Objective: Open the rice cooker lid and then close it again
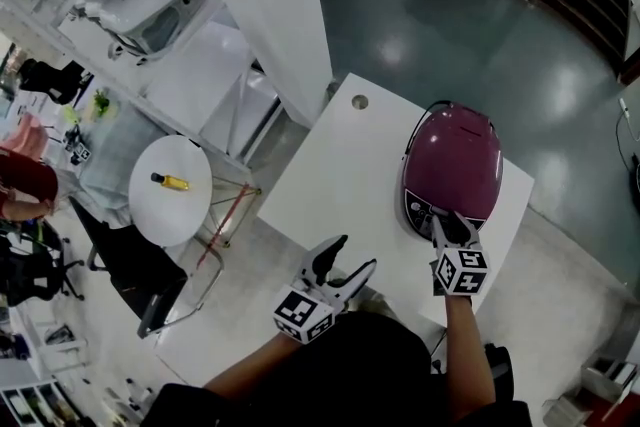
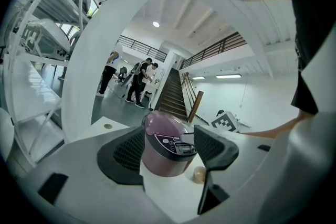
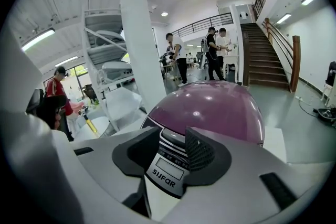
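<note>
I wear a black short-sleeved top, its loose sleeve plain and unmarked. My left gripper and right gripper are twins: smooth, rounded shells of pale grey plastic, each ending in two jaws faced with black rubber pads that are cross-hatched in a fine grid. Small black rectangular slots break the grey shells. Each gripper carries a white cube printed with black square markers, the left cube and the right cube.
</note>
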`<state>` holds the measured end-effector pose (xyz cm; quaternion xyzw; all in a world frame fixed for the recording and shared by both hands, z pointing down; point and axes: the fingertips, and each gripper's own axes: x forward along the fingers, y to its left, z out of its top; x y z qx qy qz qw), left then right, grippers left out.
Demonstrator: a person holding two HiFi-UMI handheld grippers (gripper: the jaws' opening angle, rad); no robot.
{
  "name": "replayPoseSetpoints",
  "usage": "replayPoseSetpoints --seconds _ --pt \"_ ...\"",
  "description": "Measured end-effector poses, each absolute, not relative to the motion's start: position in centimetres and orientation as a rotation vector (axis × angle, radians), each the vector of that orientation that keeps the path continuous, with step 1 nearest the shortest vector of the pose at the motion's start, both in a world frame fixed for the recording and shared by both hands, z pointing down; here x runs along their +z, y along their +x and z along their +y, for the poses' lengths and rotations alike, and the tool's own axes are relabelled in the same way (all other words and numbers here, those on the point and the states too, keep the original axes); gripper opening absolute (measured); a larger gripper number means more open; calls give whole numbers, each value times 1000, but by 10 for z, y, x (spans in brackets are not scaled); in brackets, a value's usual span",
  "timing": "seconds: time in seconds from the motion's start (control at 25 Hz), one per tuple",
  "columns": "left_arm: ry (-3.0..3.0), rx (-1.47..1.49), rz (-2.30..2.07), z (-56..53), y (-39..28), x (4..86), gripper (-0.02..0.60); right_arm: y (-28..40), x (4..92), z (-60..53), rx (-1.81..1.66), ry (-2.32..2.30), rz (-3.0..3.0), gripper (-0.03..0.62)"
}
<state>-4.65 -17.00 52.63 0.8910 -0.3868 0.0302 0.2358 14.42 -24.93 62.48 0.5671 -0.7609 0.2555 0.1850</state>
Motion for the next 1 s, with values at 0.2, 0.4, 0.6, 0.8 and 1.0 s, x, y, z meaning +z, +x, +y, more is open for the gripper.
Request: replayPoseSetpoints --seconds 0.2,0.4,0.6,0.8,1.0 --pt "2420 81 -1077 -171 -51 526 270 158 627 -252 734 1632 -2111 29" --pt "2420 85 -1085 -169 -52 526 270 159 628 -253 725 1623 -2095 14" --pt "2429 82 -1080 -169 -51 524 270 160 628 -253 733 1636 -2087 12" --pt "2427 79 -1088 -169 -56 524 270 160 630 -254 724 1603 -2081 11" --pt "2431 74 -1078 -167 -57 523 270 160 632 -254 764 1596 -2069 2"
